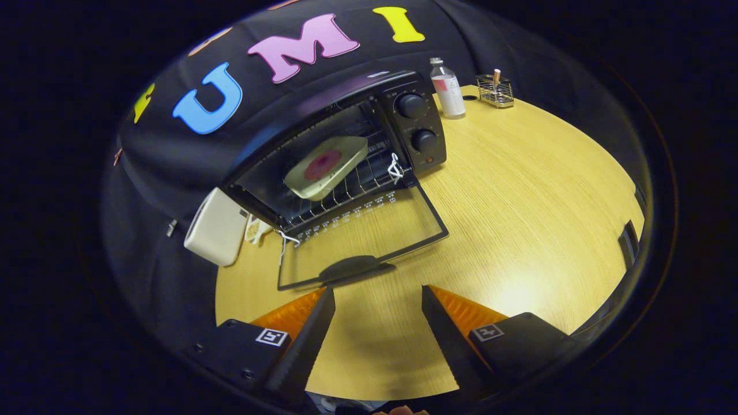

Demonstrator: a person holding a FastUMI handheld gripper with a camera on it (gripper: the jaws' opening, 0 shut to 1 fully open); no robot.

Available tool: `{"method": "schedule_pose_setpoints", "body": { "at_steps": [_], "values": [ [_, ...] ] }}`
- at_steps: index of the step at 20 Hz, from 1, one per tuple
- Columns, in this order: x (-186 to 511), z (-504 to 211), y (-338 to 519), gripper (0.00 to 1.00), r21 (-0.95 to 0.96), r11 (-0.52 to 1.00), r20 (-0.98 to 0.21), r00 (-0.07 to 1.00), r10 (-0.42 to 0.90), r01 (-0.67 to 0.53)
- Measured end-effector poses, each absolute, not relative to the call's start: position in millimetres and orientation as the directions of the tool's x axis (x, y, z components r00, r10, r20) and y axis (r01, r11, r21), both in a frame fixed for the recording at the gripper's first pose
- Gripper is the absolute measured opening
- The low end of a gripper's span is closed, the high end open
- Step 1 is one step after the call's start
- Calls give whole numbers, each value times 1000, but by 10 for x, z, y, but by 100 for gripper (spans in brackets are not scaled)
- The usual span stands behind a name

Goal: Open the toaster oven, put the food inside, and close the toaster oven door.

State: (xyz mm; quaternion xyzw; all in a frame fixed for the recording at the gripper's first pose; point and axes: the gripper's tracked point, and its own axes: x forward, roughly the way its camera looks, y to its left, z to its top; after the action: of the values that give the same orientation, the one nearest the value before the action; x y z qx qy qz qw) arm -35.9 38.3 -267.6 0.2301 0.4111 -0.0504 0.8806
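fingers (377, 300) wide, empty | black toaster oven's dropped glass door handle (353, 268) just ahead, slightly left, lying crosswise | plate (326, 167) on rack

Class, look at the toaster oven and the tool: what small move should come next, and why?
Probably ease the open tool forward to the door handle just ahead of its fingers and lift it. The plate of food already rests on the rack inside the toaster oven, the glass door lies folded down flat, and the fingers hold nothing, so closing seems all that remains.
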Motion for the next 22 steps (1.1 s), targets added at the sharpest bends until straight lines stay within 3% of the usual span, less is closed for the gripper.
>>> {"method": "schedule_pose_setpoints", "body": {
  "at_steps": [14, 22],
  "values": [
    [12, -3255, 550, 100, 115, 969, -795, 605, -43, 220],
    [113, -3083, 527, 98, -54, 997, -734, 675, -80, 59]
  ]
}}
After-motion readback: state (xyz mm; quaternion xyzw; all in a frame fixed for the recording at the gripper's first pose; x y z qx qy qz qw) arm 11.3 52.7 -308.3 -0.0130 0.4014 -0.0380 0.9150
